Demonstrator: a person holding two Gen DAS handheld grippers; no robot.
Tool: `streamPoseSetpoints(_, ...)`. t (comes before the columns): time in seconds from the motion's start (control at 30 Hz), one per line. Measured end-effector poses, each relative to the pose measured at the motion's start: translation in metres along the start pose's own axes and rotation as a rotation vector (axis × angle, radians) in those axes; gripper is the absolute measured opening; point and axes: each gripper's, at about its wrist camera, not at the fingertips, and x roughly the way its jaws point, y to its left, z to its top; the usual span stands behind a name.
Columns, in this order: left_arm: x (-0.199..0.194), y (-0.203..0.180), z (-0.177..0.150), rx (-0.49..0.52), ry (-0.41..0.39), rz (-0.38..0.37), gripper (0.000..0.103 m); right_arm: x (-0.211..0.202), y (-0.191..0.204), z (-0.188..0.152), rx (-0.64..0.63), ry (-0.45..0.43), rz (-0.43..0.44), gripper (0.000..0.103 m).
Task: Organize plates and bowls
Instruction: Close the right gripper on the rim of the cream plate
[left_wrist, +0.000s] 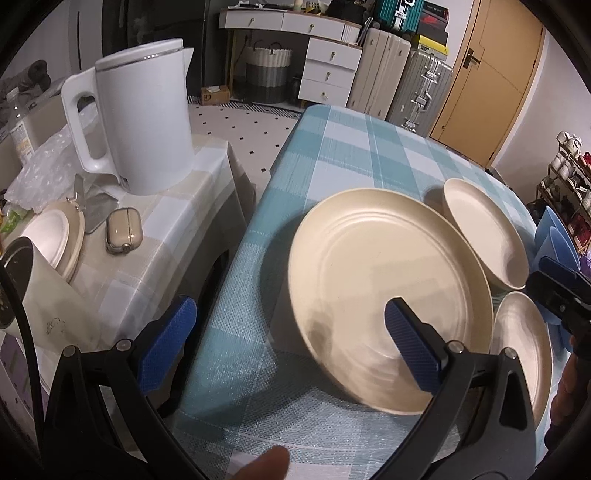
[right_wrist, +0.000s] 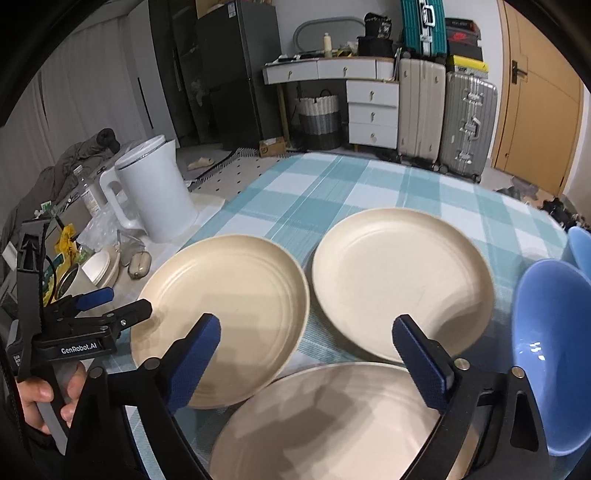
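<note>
Three cream plates lie on the blue checked tablecloth (right_wrist: 332, 184): a left plate (left_wrist: 388, 299) (right_wrist: 221, 317), a far plate (left_wrist: 484, 232) (right_wrist: 402, 280) and a near plate (left_wrist: 524, 350) (right_wrist: 332, 424). The left plate's rim rests on the near plate. A blue bowl (right_wrist: 554, 350) stands to the right, with another blue bowl (right_wrist: 580, 247) behind it. My left gripper (left_wrist: 291, 343) (right_wrist: 118, 304) is open. One finger hangs over the left plate, the other beyond the table's left edge. My right gripper (right_wrist: 308, 363) is open above the near plate's far rim, touching nothing.
A white kettle (left_wrist: 140, 118) stands on a low side table (left_wrist: 177, 229) to the left, beside an earbud case (left_wrist: 120, 230), a small lidded dish (left_wrist: 55, 236) and a cup (left_wrist: 37, 295). A narrow gap separates the two tables. Suitcases (right_wrist: 443, 114) and drawers (right_wrist: 373, 110) line the back wall.
</note>
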Motion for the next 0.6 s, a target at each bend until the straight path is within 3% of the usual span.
streamPoseSetpoints(0.07,0.004,0.001,-0.001,-0.006,0.01,-0.008,0.101,0.006,0.003,-0.001,-0.002,0.017,0.013,0.088)
streamPoseSetpoints(0.23,0.01,0.003,-0.002,-0.012,0.029,-0.025,0.095,0.024,0.01,-0.002,-0.017,0.062,0.027,0.086)
streamPoseSetpoints(0.6,0.016,-0.005,-0.007,0.02,0.059,-0.054,0.069,0.054,0.011,-0.005,0.011,0.132,0.044,0.06)
